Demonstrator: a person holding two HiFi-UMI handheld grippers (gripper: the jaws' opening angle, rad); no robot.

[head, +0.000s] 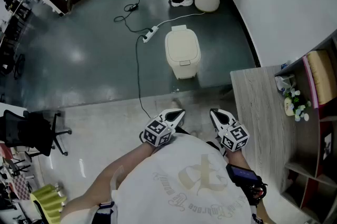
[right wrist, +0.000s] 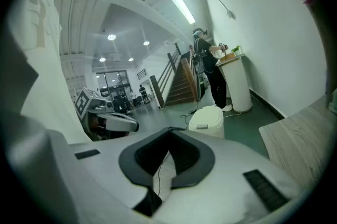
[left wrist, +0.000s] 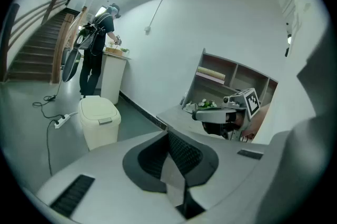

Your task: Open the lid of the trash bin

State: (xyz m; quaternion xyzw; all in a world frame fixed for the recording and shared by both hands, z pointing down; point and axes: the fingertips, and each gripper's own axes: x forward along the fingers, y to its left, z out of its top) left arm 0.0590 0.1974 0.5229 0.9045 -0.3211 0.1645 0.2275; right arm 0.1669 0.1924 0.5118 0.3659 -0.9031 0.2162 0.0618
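Green floor (head: 95,60) holds the trash bin (head: 182,52), well beyond left tool (head: 178,114) and right tool (head: 215,113), both closed, empty.

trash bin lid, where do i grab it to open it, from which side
Take the tab at the front edge of the lid, coming from the near side in the head view. The tab juts that way and the hinge looks to be at the far edge, so it should swing up.
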